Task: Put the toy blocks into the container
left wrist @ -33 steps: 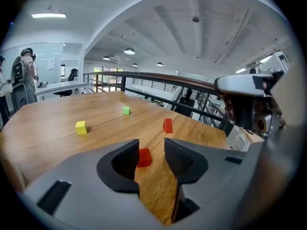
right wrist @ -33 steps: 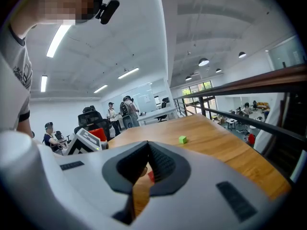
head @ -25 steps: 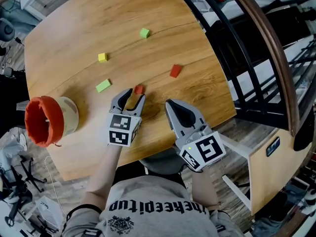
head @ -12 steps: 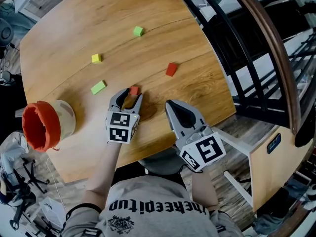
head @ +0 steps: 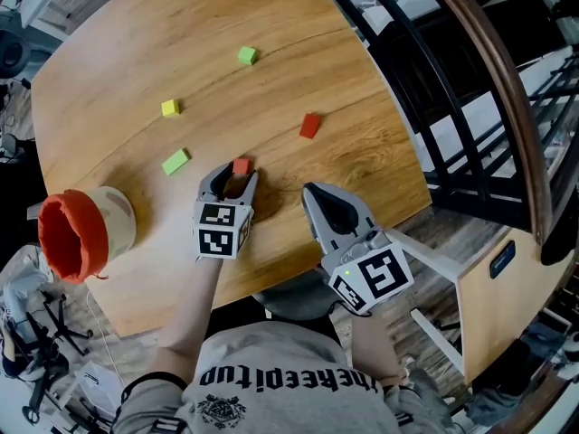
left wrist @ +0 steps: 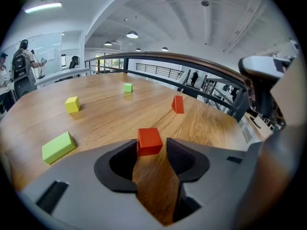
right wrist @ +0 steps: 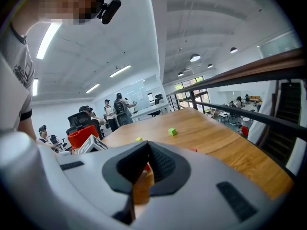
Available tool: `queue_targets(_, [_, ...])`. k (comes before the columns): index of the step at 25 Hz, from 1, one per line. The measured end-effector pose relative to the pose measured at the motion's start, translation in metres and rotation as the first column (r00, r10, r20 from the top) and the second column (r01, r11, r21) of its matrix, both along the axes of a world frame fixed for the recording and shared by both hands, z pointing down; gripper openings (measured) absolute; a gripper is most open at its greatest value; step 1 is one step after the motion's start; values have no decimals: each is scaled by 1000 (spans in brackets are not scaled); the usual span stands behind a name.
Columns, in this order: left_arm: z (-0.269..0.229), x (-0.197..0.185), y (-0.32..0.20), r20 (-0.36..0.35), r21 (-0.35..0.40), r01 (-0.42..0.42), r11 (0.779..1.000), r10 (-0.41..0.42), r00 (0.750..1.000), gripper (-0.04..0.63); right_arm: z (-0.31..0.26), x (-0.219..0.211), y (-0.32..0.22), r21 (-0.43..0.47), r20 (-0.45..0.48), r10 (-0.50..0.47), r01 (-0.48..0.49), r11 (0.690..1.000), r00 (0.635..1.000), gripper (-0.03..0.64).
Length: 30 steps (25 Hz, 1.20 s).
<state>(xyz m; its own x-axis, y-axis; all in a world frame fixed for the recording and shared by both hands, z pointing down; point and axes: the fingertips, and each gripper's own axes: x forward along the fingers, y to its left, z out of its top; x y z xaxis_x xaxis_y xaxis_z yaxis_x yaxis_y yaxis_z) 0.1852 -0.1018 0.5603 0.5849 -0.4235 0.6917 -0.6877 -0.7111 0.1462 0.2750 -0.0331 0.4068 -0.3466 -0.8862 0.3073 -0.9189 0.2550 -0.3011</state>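
Left gripper (head: 233, 178) has sunk toward the table (head: 271, 98), fingers apart around the red block (head: 241, 166) near the front edge, ready to clamp; right gripper (head: 314, 193) fingers together, empty; container (head: 119, 224) at left edge.

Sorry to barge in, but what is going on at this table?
A person holds a claw in each hand. The left claw is open, a red block between its tips on the table, not yet gripped. The right claw is shut and empty. Four other blocks lie loose, and the orange-rimmed container sits near the table's edge.
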Motion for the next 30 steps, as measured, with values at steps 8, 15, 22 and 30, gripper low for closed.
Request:
queue_targets(8, [1, -3, -2, 15, 0, 16, 1000, -16, 1000, 189, -1, -3, 0, 2, 0, -2, 2, 1000, 1000, 11])
queue_targets(15, [2, -4, -3, 32, 2, 15, 1000, -15, 999, 158, -2, -2, 3, 5, -3, 3, -3, 1000, 1000, 11])
queue_targets(22, [3, -8, 2, 27, -28, 20, 999, -19, 999, 155, -4, -3, 5, 13, -5, 3, -3, 1000, 1000, 11])
queue_targets(30, [-11, -17, 5, 23, 9, 32, 999, -33, 999, 153, -10, -12, 6, 36, 1, -25, 25, 999, 1000, 11])
